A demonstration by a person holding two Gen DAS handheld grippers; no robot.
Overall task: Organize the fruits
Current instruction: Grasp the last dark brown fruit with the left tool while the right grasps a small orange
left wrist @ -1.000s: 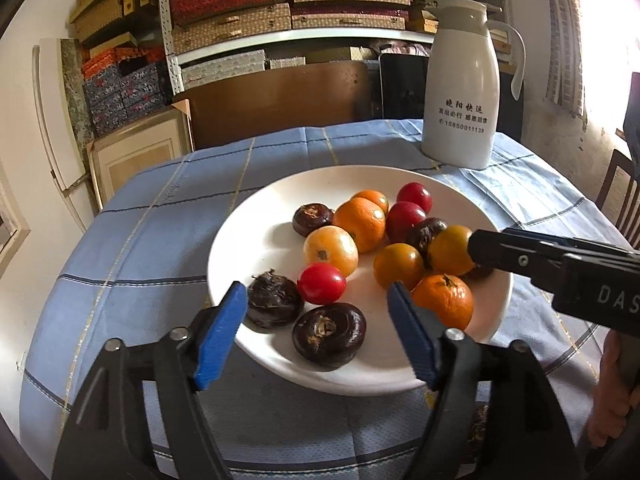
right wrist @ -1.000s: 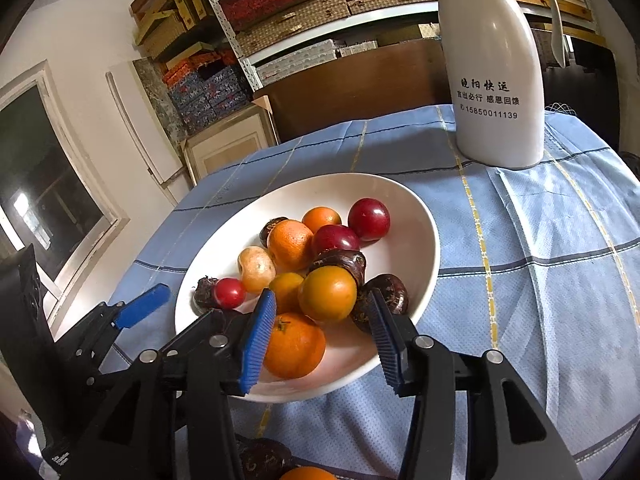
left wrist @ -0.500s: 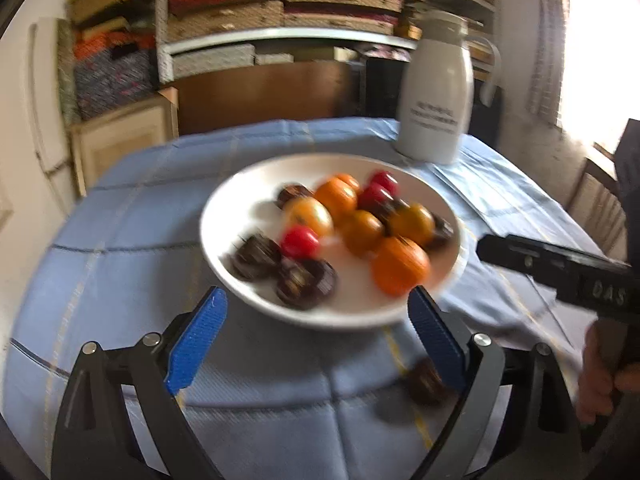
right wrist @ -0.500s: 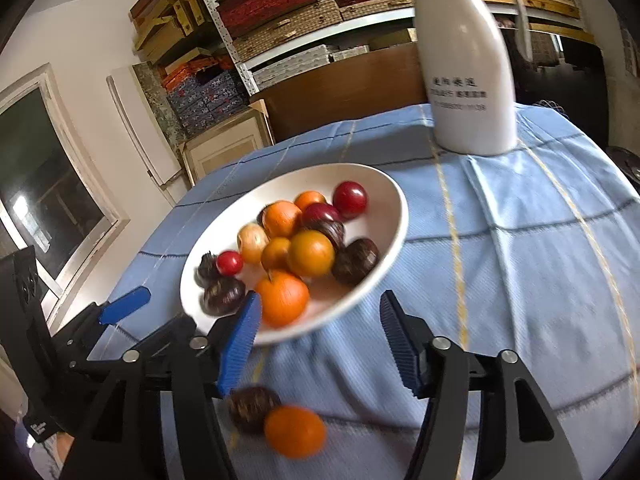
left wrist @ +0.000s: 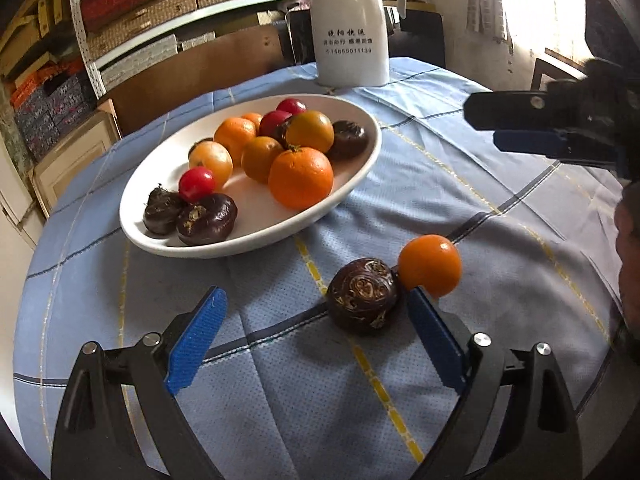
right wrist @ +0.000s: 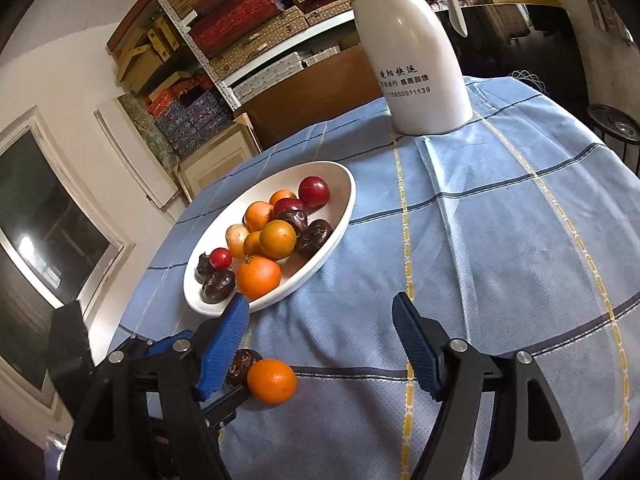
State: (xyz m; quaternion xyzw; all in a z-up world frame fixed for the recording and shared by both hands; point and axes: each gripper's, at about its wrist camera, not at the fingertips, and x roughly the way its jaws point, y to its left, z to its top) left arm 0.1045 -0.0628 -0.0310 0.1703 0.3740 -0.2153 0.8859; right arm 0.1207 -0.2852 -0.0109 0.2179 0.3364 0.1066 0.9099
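A white oval plate [left wrist: 352,188] [right wrist: 340,236] holds several oranges, red fruits and dark brown fruits. On the blue cloth in front of it lie a loose dark brown fruit [left wrist: 362,294] [right wrist: 242,364] and a loose orange [left wrist: 430,264] [right wrist: 272,376], touching. My left gripper [left wrist: 316,340] is open and empty, low over the cloth, with the dark fruit just inside its right finger. My right gripper [right wrist: 320,344] is open and empty, held above the cloth to the right of both fruits; it also shows in the left wrist view [left wrist: 536,128].
A white thermos jug [left wrist: 350,28] [right wrist: 416,60] stands at the far side of the round table. Shelves with boxes [right wrist: 248,32] and a wooden board line the back wall. A dark chair [left wrist: 560,72] stands at the right.
Both grippers have pulled back from the plate toward the table's near side. The loose dark fruit and orange have come into view in front of the left gripper.
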